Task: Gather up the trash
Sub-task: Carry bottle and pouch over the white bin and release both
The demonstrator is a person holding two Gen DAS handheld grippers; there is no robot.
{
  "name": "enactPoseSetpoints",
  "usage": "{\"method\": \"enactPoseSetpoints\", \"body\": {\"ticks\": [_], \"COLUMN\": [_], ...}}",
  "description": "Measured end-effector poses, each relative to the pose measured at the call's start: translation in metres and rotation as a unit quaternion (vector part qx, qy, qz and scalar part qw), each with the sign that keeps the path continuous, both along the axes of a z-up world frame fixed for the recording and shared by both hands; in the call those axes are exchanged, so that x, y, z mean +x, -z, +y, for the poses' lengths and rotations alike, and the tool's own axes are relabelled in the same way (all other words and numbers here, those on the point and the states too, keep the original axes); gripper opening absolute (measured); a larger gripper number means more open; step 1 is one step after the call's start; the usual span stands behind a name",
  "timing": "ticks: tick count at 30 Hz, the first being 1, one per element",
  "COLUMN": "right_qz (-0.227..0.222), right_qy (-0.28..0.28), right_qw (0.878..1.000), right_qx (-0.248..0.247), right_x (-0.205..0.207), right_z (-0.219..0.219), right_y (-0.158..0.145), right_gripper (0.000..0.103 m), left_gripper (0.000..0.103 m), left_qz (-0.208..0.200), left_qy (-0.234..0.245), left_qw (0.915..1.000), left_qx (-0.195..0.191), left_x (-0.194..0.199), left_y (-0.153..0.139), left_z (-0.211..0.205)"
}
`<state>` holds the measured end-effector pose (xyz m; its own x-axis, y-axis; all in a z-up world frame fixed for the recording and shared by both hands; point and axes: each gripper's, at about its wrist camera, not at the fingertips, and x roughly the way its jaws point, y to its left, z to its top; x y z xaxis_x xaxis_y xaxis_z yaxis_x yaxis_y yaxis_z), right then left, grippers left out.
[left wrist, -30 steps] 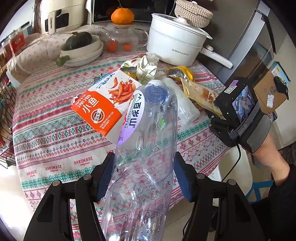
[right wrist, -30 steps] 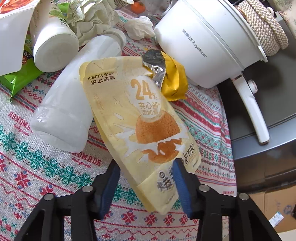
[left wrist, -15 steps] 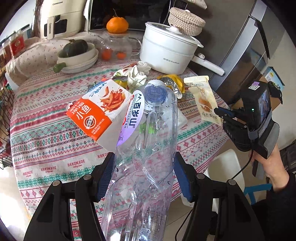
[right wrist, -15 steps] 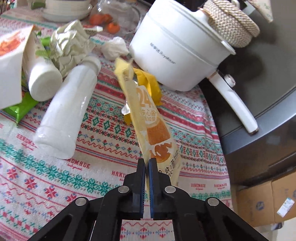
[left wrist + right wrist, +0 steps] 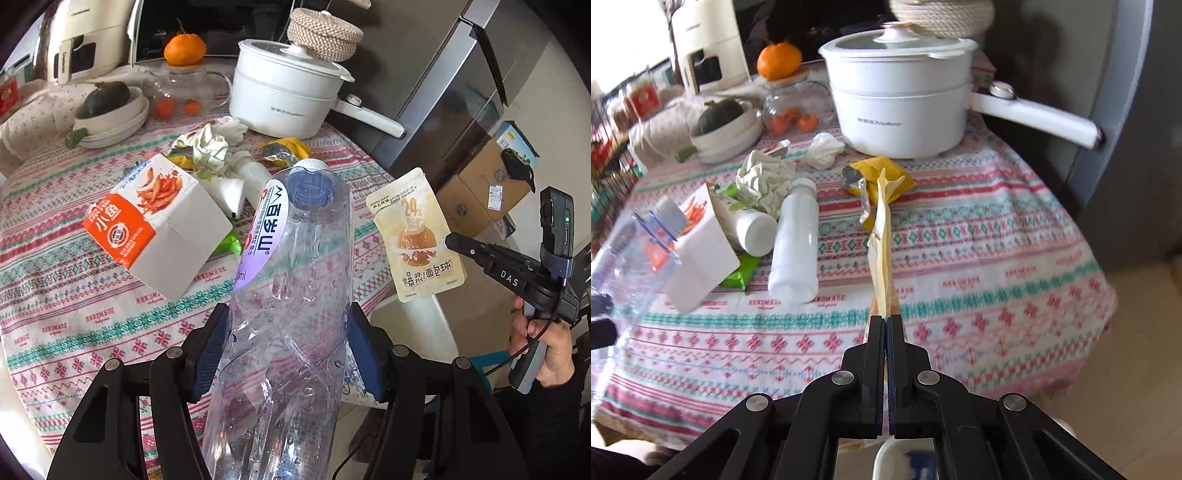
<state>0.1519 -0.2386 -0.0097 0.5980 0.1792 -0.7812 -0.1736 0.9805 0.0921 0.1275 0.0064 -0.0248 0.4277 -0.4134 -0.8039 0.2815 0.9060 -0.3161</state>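
Your two tongs lift trash above the table (image 5: 997,229)
Left gripper (image 5: 288,354) clamps the clear bottle (image 5: 291,295); right gripper (image 5: 886,325) pinches the yellow pouch (image 5: 881,254)

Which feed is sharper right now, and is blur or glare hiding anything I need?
Left wrist view: sharp, with fisheye bending at the edges; the clear bottle and the pouch read cleanly. Right wrist view: motion-smeared toward the edges, the tablecloth softened at right, window glare washing out the top left corner; the pouch shows edge-on only.

Home kitchen: cloth-covered table (image 5: 997,236), electric pot (image 5: 897,107), fridge (image 5: 454,96), fruit.
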Motion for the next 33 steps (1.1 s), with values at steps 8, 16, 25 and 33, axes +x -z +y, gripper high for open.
{"method": "enactPoseSetpoints", "body": {"ticks": [8, 16, 25, 33], "right_qz": [-0.001, 0.06, 0.154, 0.185], "right_qy": [0.066, 0.134, 0.15, 0.164], "right_qw": [0.998, 0.989, 0.977, 0.969], "right_qx": [0.013, 0.017, 0.019, 0.023], "right_x": [-0.058, -0.099, -0.104, -0.099], "right_z": [-0.054, -0.108, -0.128, -0.137], "right_y": [-0.004, 0.028, 0.077, 0.089], "right_gripper": [0.0, 0.0, 0.0, 0.007], "left_gripper": [0.065, 0.065, 0.065, 0.066], "left_qz": [0.013, 0.025, 0.042, 0.052], "left_qy": [0.067, 0.141, 0.185, 0.207], "left_qw": [0.9976, 0.9895, 0.98, 0.9738], "left_qx": [0.001, 0.021, 0.06, 0.08], "left_x": [-0.011, -0.028, -0.036, -0.042], "left_y": [0.005, 0.022, 0.052, 0.068], "left_z": [-0.06, -0.131, -0.176, -0.192]}}
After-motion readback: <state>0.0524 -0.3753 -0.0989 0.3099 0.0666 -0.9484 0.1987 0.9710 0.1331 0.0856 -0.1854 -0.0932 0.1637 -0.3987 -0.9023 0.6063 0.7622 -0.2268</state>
